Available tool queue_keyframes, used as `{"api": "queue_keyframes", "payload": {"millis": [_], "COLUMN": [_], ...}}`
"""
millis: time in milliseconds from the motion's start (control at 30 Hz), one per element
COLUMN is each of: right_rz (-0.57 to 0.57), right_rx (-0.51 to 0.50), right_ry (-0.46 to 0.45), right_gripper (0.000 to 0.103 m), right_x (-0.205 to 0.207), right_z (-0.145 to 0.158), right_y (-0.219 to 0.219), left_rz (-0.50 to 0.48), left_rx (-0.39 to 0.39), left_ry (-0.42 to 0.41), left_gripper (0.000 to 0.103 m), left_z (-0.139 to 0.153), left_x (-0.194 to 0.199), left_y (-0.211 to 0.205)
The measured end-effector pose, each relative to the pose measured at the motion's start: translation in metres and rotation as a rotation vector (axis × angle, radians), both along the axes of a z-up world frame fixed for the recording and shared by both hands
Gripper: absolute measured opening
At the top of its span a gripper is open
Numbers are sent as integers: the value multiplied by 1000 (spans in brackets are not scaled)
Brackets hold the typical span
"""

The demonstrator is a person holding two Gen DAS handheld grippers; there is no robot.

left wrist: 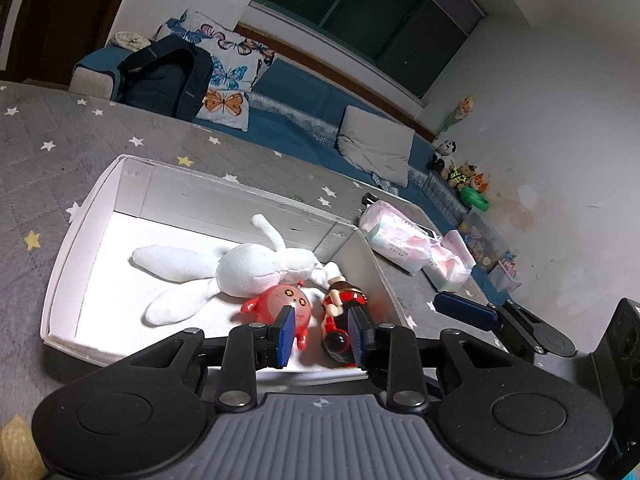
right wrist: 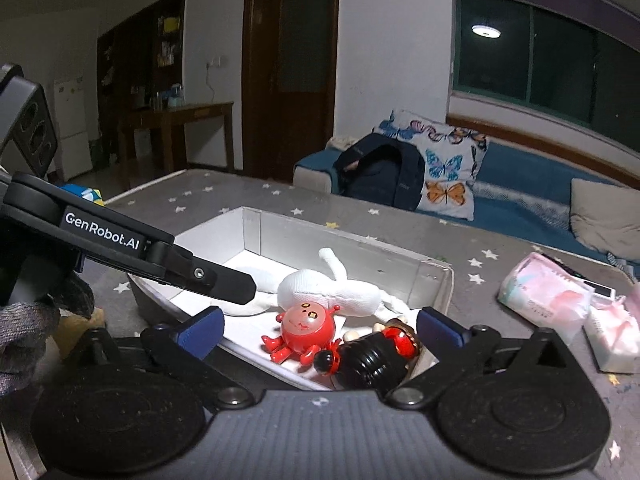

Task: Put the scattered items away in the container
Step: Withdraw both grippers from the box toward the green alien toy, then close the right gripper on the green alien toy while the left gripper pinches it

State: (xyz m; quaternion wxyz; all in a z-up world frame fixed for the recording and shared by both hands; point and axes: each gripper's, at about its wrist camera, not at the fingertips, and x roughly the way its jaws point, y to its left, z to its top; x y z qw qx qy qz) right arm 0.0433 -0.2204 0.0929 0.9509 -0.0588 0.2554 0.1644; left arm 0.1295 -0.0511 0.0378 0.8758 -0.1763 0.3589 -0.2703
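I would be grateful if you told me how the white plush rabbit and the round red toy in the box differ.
The white plush rabbit is soft knitted cloth, long and sprawled; the round red toy is glossy, compact and smaller. Both lie inside the white box, touching.

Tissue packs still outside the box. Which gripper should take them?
Right, probably. The tissue packs lie on the box's right side, nearest the right gripper, whose jaws stand wide and empty. The left gripper hangs over the toys.

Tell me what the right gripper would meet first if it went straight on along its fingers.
Probably the black-and-red doll lying in the white box, with the round red toy just beside it. The right gripper is open and empty; depth is hard to judge here.
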Motion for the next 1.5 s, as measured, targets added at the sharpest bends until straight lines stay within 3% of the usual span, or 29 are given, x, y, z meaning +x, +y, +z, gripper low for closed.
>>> {"api": "queue_keyframes", "payload": {"millis": [467,933,1500], "right_rz": [-55,-125,-78], "right_rx": [63,157,182], "right_ry": [-55,24,162], "right_gripper": [103,103,103], "right_x": [-60,-83,-71], "right_z": [-12,-48,-75], "right_y": [-22,-28,-14], "left_rz": [-52,-149,-182], "left_rx": [8,35,42], "left_ry": [-19,39,95], "left_gripper": [32,32,32], "left_z": [-5,-28,-40], "left_x": [-47,-59,-51], "left_y": [-9,-38,-51]}}
